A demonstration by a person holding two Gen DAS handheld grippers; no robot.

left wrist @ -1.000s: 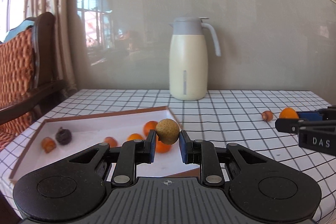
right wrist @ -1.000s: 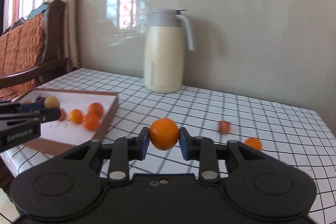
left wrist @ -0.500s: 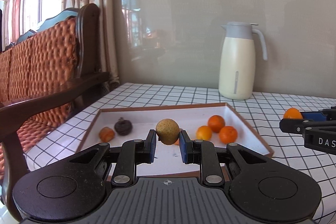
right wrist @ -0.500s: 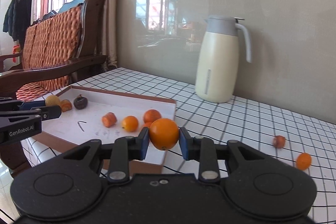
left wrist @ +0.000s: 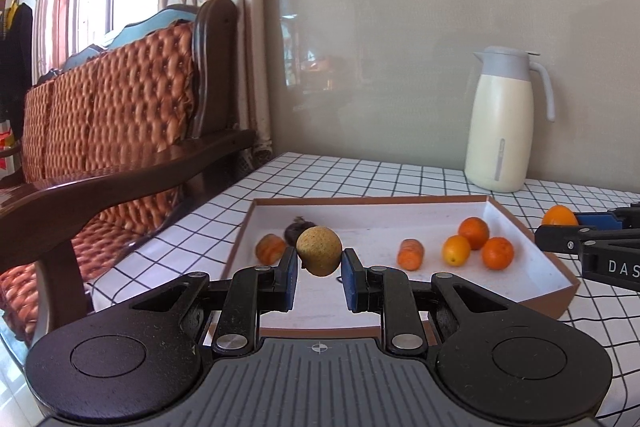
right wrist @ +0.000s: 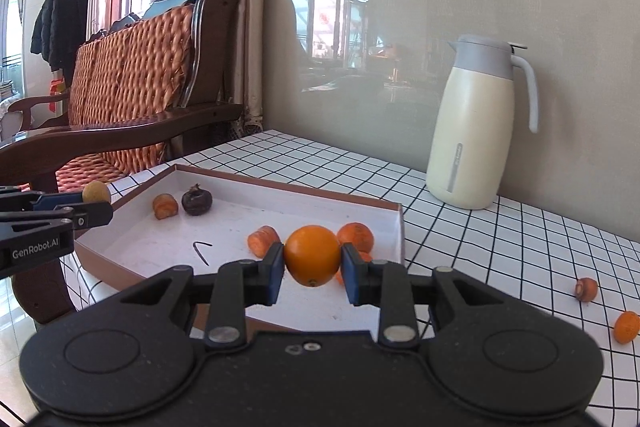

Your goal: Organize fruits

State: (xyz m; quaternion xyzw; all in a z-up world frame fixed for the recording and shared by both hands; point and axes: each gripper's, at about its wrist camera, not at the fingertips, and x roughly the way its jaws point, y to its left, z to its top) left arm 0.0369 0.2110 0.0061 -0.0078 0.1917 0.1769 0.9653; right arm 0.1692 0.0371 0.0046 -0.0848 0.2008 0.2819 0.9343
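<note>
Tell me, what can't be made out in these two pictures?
- Right view: the orange fruit held in the right claw hides a tangerine behind it in the shallow brown-rimmed white tray.
- Left view: the speckled yellow-brown round fruit in the left claw partly covers a dark wrinkled fruit.

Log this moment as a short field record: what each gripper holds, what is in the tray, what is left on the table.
left gripper: shut on tan speckled fruit, held over the tray's left part
right gripper: shut on orange, held at the tray's near right part
tray: dark fruit, several small orange fruits and pieces
table: two orange pieces outside the tray
background: cream jug, wooden sofa
</note>
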